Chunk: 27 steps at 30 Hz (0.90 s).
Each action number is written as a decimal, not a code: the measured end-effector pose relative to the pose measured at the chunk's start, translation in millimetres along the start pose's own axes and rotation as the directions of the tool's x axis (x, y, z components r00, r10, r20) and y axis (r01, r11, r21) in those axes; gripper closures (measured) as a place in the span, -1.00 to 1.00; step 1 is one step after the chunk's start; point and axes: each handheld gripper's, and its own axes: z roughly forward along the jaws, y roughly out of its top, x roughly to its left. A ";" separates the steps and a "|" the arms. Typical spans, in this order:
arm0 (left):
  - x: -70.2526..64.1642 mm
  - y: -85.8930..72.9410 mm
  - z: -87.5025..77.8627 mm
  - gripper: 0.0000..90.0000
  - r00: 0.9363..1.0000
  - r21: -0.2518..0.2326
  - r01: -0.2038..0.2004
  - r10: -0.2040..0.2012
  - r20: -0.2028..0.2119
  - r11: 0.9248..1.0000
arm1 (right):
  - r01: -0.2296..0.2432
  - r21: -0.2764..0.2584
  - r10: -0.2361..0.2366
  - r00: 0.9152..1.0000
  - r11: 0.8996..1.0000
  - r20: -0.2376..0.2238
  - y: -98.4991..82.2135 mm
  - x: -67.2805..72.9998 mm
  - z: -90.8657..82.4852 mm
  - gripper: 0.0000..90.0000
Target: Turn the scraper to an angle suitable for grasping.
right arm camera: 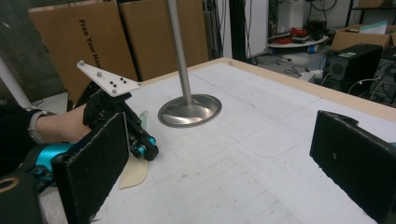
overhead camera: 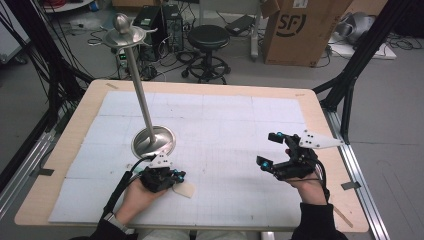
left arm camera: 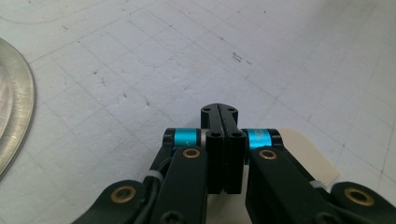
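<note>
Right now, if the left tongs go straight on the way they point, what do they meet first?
Likely nothing: the left tongs, shut, point low across bare mat. The stand base sits off to the side. Depth unclear.

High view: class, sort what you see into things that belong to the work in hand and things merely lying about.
In the work:
left gripper, jaws shut
flat beige piece under its tip
right gripper, open

Lying about:
metal stand
black stool
cardboard box
</note>
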 end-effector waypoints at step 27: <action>-25.1 -11.1 -17.2 1.00 0.981 0.077 -0.143 0.131 0.142 0.987 | 0.017 0.032 -0.017 1.000 0.999 0.001 -1.9 1.8 0.1 -0.92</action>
